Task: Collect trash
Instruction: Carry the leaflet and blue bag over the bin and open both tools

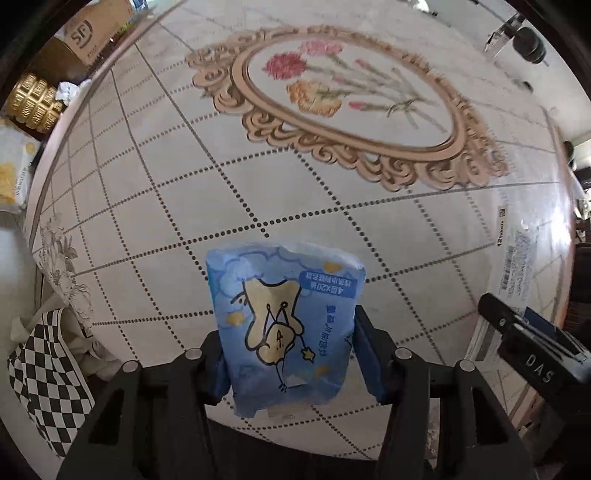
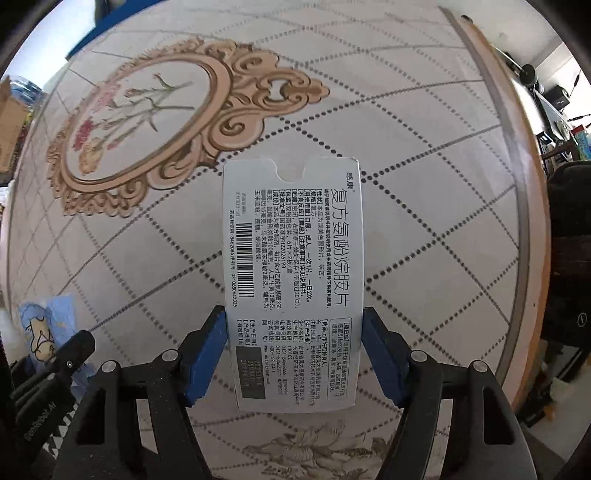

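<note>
Our left gripper (image 1: 288,354) is clamped on a blue tissue pack (image 1: 284,328), printed with a cartoon figure, and holds it above the near part of the round table (image 1: 147,206). Our right gripper (image 2: 293,350) grips a flattened white medicine box (image 2: 293,273) between its blue pads (image 2: 201,354), printed side up, also over the table. A cardboard box (image 1: 92,33) stands beyond the table's far-left edge.

table (image 1: 155,206) ahead: open | left edge: gold tin (image 1: 35,101), cardboard box (image 1: 92,33)
</note>
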`<state>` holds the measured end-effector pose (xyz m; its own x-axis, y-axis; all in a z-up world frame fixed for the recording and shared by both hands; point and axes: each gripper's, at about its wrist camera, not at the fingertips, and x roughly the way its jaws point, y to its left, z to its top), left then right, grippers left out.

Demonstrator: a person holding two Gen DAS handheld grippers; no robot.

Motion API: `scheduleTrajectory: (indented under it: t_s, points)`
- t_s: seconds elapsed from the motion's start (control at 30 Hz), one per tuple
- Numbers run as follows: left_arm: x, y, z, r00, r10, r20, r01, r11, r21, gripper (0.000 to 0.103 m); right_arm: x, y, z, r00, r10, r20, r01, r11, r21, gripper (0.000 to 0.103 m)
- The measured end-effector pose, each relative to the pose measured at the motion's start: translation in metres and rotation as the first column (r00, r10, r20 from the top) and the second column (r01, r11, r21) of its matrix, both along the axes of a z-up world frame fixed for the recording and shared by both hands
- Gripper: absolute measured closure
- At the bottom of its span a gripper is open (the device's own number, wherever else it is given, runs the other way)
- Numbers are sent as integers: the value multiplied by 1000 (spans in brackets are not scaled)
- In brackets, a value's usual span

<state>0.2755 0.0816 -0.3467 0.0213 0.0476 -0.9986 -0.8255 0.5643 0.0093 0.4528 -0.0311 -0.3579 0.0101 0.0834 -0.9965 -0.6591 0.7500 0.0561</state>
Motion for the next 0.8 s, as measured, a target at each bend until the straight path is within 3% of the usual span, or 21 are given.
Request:
scheduleTrajectory:
  t_s: [0.2,0.37,0.47,0.63,0.8]
  points:
    - [-27,-17,49,995,-20,101,13,998,64,50,-36,-26,40,999,18,46,-22,997,78,29]
    - [-77,-45,83,982,-50,183,28,993,118,50,-80,-54,74,998,24,55,-32,987,159,29]
    - [-114,-65,79,977,-54,205,30,992,122,50,-119,-78,85,999,17,38,-24,982,188,29]
    - [-180,-92,43,983,5,183,-13,999,42,50,-188,-124,67,998,23,-51,-15,988,154,29]
    - [-241,-109,-36,989,100,114,-86,989,-117,50,-253,-150,3,985,102,-141,-97,994,41,29]
